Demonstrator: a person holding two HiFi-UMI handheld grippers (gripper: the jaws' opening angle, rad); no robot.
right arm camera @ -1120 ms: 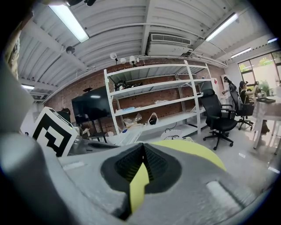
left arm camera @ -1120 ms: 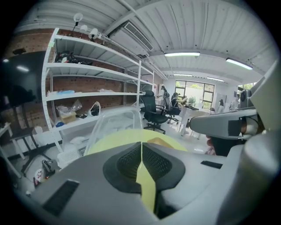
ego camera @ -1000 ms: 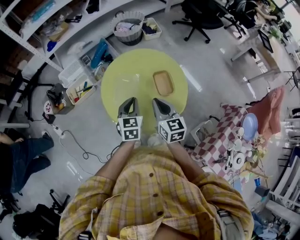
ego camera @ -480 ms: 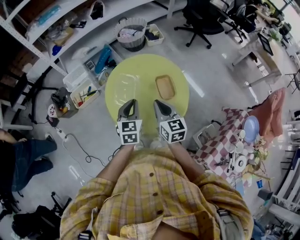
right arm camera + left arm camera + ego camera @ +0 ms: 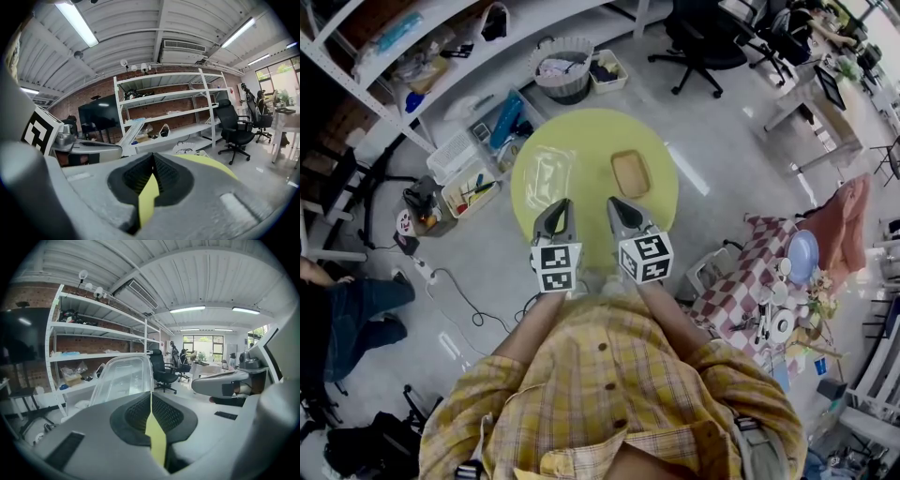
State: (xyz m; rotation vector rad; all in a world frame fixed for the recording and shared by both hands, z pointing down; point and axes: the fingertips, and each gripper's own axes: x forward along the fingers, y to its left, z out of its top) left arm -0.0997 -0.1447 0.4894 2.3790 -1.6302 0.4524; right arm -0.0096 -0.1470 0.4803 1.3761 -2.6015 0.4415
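Left gripper with its jaws drawn together on the near rim of a clear, thin-walled plastic container. The container rises just ahead of and slightly left of the jaw line, and appears to be carried by that one narrow pinch at its edge. In the right gripper view the same container slants upward from the tip of the left gripper. In the head view it spreads forward of the left jaws, above the round yellow table. Right gripper with its jaws closed on nothing; only a sliver of the yellow tabletop shows below their seam. A shallow tan rectangular tray sits on the table just ahead of these jaws. The two grippers lie side by side and near each other. Judged risks: the smooth plastic, gripped at one edge with its bulk hanging beyond the jaws, could pivot or slip out under its own leverage. A harder squeeze could buckle or crack the thin wall. A sideways drift could knock the container against the right gripper.
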